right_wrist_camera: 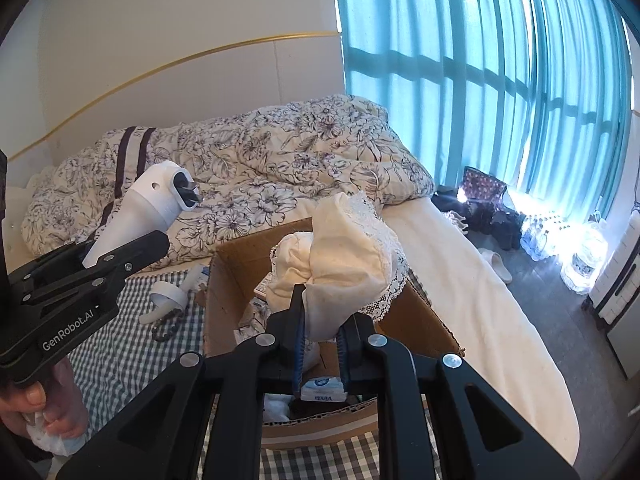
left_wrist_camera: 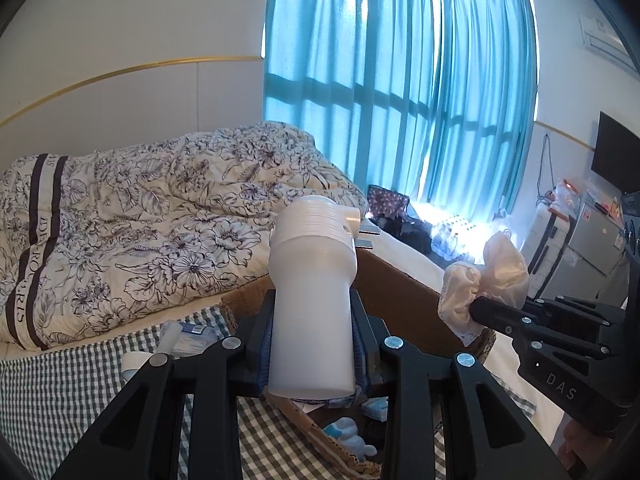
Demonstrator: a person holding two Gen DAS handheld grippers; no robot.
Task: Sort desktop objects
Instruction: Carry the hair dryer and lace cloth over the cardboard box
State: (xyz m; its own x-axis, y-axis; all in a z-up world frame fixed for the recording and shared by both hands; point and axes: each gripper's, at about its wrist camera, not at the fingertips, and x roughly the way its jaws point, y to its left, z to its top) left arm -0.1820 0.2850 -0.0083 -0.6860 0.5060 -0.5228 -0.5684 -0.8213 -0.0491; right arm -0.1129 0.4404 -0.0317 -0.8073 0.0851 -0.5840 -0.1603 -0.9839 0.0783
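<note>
Your cardboard box [right_wrist_camera: 420, 312] sits open on the checked cloth [right_wrist_camera: 132, 320] to collect things. Above it, your right gripper [right_wrist_camera: 320, 330] pinches the lace cloth bundle [right_wrist_camera: 344, 256]; your left gripper [left_wrist_camera: 312, 344] clamps the white plug adapter [left_wrist_camera: 312, 280], raised beside it for dropping in.

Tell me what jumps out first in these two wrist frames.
The left gripper is shut on a white plug adapter, held up over the cardboard box with its metal prongs pointing away toward the bed. The right gripper is shut on a cream lace-trimmed cloth, bunched above the same box. Behind both, bright teal curtains glow over a floral duvet.
</note>
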